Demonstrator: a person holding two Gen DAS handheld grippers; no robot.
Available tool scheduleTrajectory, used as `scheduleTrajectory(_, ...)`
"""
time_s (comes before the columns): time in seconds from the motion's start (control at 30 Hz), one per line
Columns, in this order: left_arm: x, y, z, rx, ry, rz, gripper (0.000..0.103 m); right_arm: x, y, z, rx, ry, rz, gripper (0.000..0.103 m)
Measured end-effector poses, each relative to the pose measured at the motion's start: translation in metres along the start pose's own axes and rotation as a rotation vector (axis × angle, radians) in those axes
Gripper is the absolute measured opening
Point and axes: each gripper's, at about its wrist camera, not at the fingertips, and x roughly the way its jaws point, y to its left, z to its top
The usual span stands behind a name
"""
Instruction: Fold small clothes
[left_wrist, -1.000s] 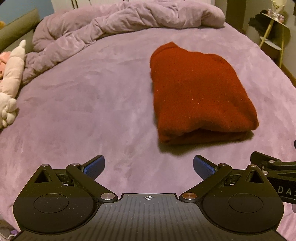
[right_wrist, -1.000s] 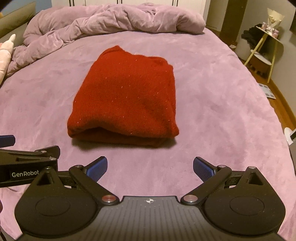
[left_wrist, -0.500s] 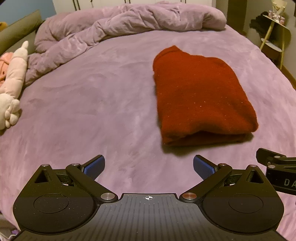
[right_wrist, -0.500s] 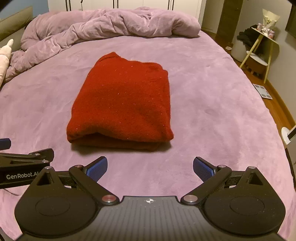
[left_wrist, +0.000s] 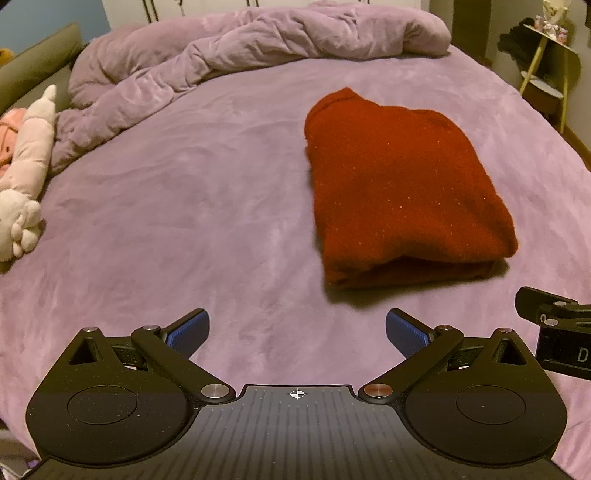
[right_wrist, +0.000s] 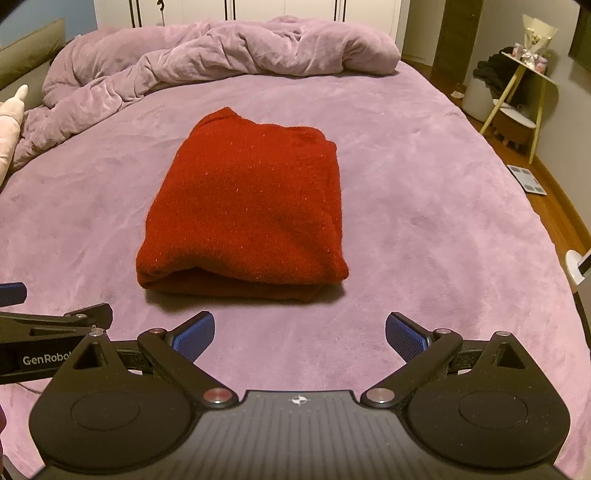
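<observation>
A red knitted garment (left_wrist: 402, 192) lies folded into a thick rectangle on the purple bed (left_wrist: 192, 206). In the right wrist view the red garment (right_wrist: 247, 206) sits straight ahead. My left gripper (left_wrist: 297, 332) is open and empty, above the bed, short of the garment's near edge and to its left. My right gripper (right_wrist: 299, 332) is open and empty, a little short of the garment's near folded edge. Part of the right gripper shows at the right edge of the left wrist view (left_wrist: 554, 332), and part of the left gripper shows at the left edge of the right wrist view (right_wrist: 44, 343).
A crumpled purple duvet (right_wrist: 207, 62) lies across the far end of the bed. Plush toys (left_wrist: 22, 173) lie at the left edge. A small side table (right_wrist: 517, 96) and wooden floor (right_wrist: 554, 206) are to the right of the bed.
Both grippers have drawn back and risen a little from the folded garment, which now looks smaller and farther away. The garment has not moved. Both grippers stay open.
</observation>
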Motion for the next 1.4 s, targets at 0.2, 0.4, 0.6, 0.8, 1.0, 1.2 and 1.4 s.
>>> scheduleTrajectory(0.2, -0.0009, -0.0023, -0.0012, 0.008, -0.003, -0.004, 0.103, -0.0013, -0.0016, -0.0004, 0.015, -0.006, 0.007, 0.099)
scheduleTrajectory(0.4, -0.001, -0.0038, -0.0035, 0.011, -0.003, -0.005, 0.103, -0.0011, -0.0023, -0.0003, 0.017, -0.004, 0.007, 0.099)
scheduleTrajectory(0.6, -0.0011, -0.0022, -0.0012, -0.004, -0.001, -0.003, 0.103, -0.0009, -0.0021, -0.0005, 0.016, -0.004, 0.009, 0.099)
scheduleTrajectory(0.8, -0.0024, -0.0041, -0.0019, 0.004, -0.012, -0.002, 0.103, -0.0021, -0.0018, -0.0012, 0.018, -0.014, 0.007, 0.099)
scheduleTrajectory(1.0, -0.0028, -0.0042, -0.0026, 0.008, -0.011, -0.002, 0.103, -0.0029, -0.001, -0.0009, 0.015, -0.019, 0.005, 0.099)
scheduleTrajectory(1.2, -0.0034, -0.0048, -0.0025, 0.008, -0.012, -0.001, 0.103, -0.0029, -0.0008, -0.0008, 0.016, -0.02, 0.004, 0.099)
scheduleTrajectory(1.4, -0.0043, -0.0058, -0.0018, 0.013, -0.015, 0.001, 0.103, -0.0033, -0.0013, -0.0011, 0.017, -0.024, 0.009, 0.099)
